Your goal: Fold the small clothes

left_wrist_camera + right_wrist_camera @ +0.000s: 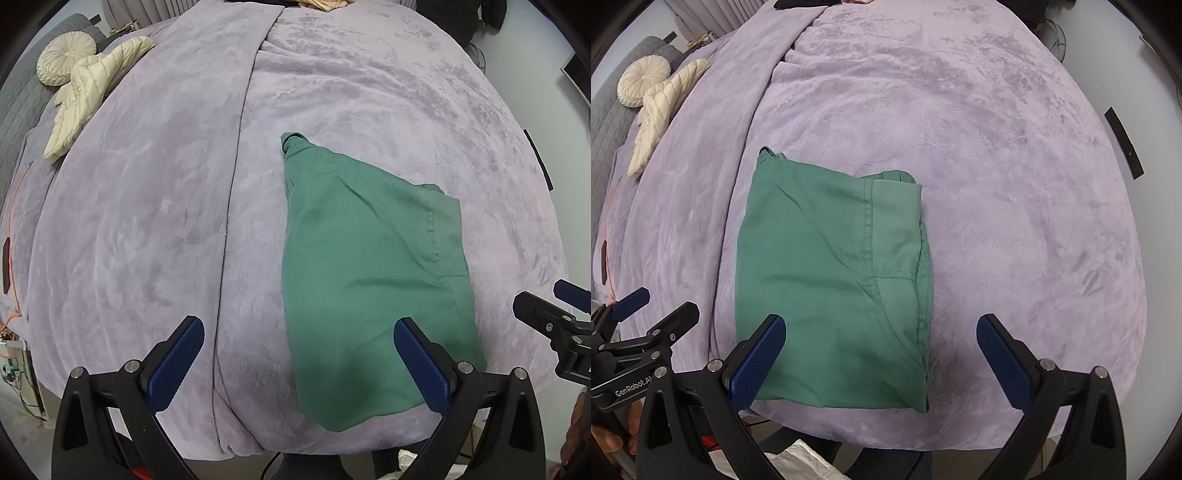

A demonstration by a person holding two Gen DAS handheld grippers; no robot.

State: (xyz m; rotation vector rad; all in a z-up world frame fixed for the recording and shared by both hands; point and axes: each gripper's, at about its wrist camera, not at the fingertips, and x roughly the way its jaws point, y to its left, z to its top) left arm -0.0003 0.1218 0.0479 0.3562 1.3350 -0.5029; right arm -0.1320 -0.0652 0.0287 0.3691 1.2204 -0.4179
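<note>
Both tongs hang spread and empty above the near edge of the bed: left gripper (299,354), right gripper (881,350). Green garment (831,273), partly folded into a rough rectangle, lies flat on the lavender blanket (1015,184), long axis running away from the tongs. It sits directly under the right gripper's left finger and toward the left gripper's right side; judged nearer the right. Cream cushions (74,85) lie well apart, far left.

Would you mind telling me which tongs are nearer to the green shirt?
The right tongs, open over the green shirt at its near right edge. The left tongs, also open, straddle its near left edge, mostly over the purple blanket.
</note>
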